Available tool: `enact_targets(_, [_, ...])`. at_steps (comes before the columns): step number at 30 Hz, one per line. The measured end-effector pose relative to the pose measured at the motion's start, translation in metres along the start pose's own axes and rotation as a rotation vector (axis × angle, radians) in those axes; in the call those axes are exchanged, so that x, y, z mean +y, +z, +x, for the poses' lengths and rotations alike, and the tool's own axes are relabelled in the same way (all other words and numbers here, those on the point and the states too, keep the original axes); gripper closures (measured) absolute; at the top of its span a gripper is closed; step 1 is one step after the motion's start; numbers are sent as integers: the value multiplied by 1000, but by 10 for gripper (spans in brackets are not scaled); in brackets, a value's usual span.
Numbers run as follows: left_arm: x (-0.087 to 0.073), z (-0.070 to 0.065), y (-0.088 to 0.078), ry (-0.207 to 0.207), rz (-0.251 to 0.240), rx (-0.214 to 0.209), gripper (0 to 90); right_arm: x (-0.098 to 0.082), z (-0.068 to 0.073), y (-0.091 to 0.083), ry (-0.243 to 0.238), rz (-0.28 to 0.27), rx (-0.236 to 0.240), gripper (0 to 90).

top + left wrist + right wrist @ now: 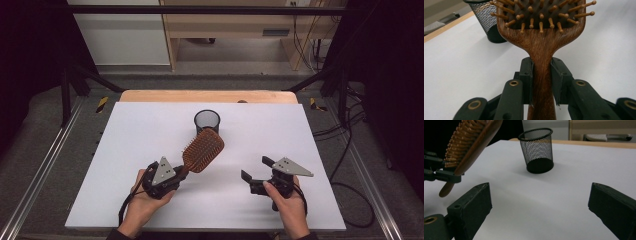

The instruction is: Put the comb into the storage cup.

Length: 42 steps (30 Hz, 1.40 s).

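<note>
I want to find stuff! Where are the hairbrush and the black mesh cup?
hairbrush (203,149), high view, on the back of its wooden paddle head.
black mesh cup (537,151), right gripper view, on its mesh side wall.

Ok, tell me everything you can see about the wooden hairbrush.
The hairbrush is a brown wooden paddle brush with a broad flat head, a dark pad and round-tipped wooden pins. The left gripper is shut on its narrow handle, jaws pressing both sides. It is held off the white table, head tilted up toward the black mesh cup, apart from it.
</note>
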<state>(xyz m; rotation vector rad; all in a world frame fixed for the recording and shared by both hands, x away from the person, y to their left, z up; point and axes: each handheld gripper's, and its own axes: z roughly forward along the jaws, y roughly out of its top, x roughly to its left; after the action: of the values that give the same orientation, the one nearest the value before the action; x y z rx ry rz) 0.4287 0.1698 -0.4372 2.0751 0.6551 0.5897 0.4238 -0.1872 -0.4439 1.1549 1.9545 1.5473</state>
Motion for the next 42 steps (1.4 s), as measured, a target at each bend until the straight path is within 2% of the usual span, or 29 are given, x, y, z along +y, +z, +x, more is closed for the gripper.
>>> enact_targets(5, [0,3,-6,-12,-34,11,730,9,12,8,22,21,29,66])
enact_targets(9, [0,4,-11,-19,-68,18,730,21,24,18,64,23,86,71])
enact_targets(11, [0,5,-12,-29,-70,2,730,25,30,22,70,18,107,70])
enact_targets(15, [0,5,-13,-23,-73,9,730,34,39,32,96,17,157,70])
enact_targets(21, [-1,2,-14,-40,-92,9,729,42,54,48,96,18,191,71])
enact_targets(28, [0,-2,-13,-24,-99,1,729,48,72,60,72,32,233,76])
enact_targets(34, [1,-6,-12,-1,-95,-10,729,54,76,64,87,29,254,85])
enact_targets(42, [2,-10,-12,8,-106,-12,729,63,82,69,86,29,273,118])
